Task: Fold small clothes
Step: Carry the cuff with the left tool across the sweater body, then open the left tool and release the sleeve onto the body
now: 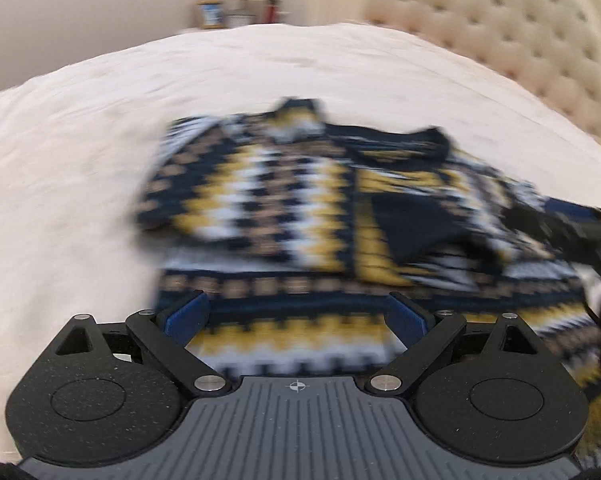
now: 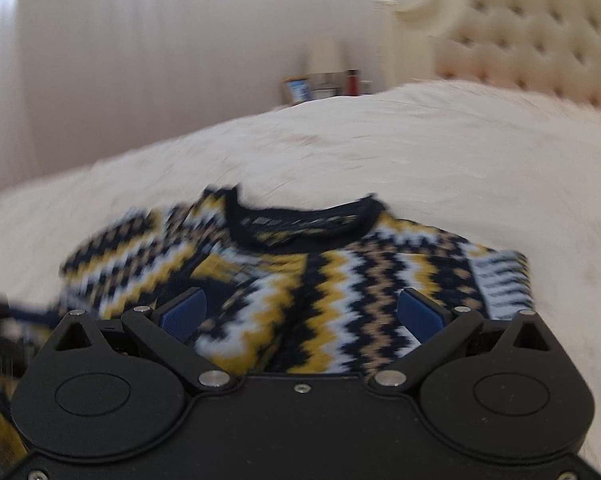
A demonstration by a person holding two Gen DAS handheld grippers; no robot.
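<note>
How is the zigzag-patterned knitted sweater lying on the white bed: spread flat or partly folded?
Partly folded: the zigzag-patterned knitted sweater has a sleeve laid across its front on the white bed.

A bed (image 1: 80, 128) with a cream, slightly wrinkled cover carries the things; a tufted cream headboard (image 1: 512, 28) rises at its far right; a small knitted sweater (image 1: 284, 200) in navy, yellow, white and tan zigzags lies flat on the cover, neckline toward the far side.
</note>
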